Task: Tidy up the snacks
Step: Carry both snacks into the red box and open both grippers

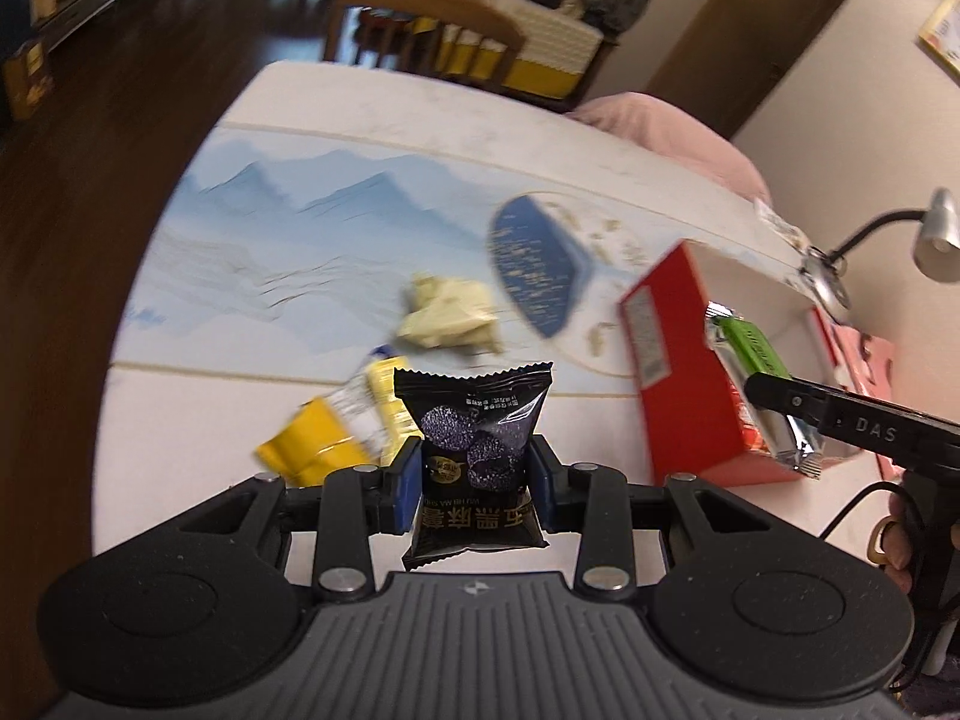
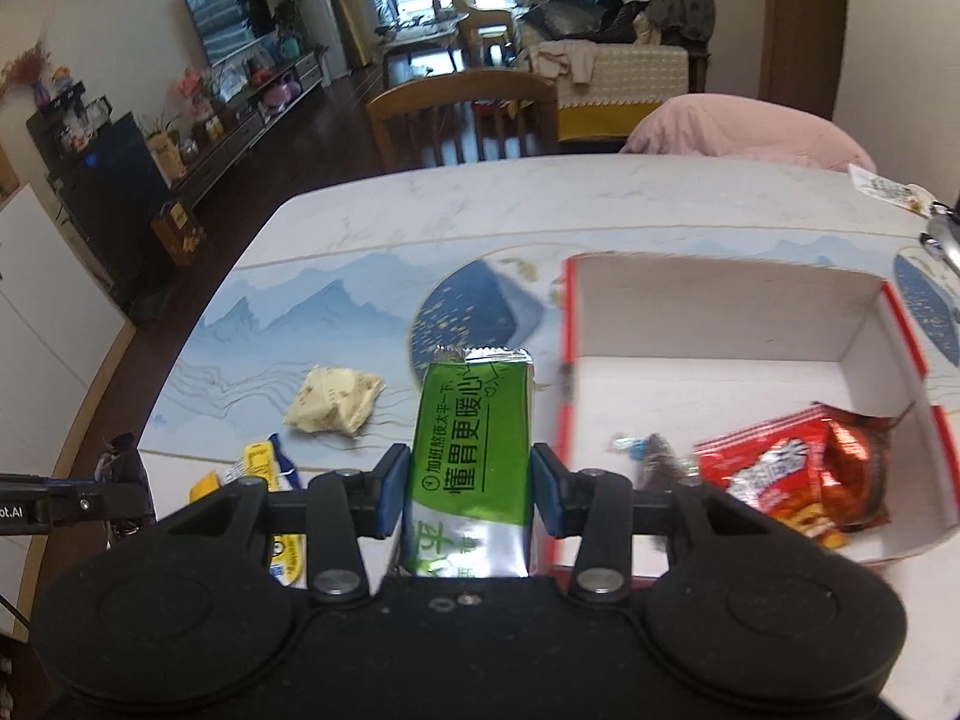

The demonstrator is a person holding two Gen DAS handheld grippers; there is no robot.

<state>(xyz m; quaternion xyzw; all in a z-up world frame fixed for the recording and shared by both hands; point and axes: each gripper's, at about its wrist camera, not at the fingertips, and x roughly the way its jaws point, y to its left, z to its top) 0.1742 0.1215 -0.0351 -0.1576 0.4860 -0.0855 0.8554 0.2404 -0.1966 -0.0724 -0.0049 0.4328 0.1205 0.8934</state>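
Overhead, both grippers hung above a white marble-look table (image 2: 600, 192) whose middle carried a pale blue printed mat of mountains (image 2: 324, 306) and dark blue discs. The left gripper (image 1: 474, 474) had its jaws closed narrowly on a black snack packet (image 1: 474, 450) with purple-dusted balls printed on it, gripped by its lower half, the crimped top standing up. The right gripper (image 2: 471, 489) had its jaws pinched on a green and silver bar wrapper (image 2: 474, 450), also upright.

In the right wrist view a red box with a white inside (image 2: 720, 324) lay open on the table at about three o'clock of the green bar; red snack packets (image 2: 786, 474) and a small dark wrapped sweet (image 2: 657, 462) sat at its near end. A cream packet (image 2: 333, 399) rested on the mat at ten o'clock of the bar, well apart from the box, and yellow packets (image 2: 264, 465) lay near the table's edge at nine o'clock.

Beyond the table's far edge stood a wooden chair (image 2: 462, 108) at twelve o'clock, and a pink cushion (image 2: 744, 126) at one o'clock. Further back the room had dark wood flooring, a low cabinet along the left wall crowded with ornaments, a window, and a sofa heaped with clothes.
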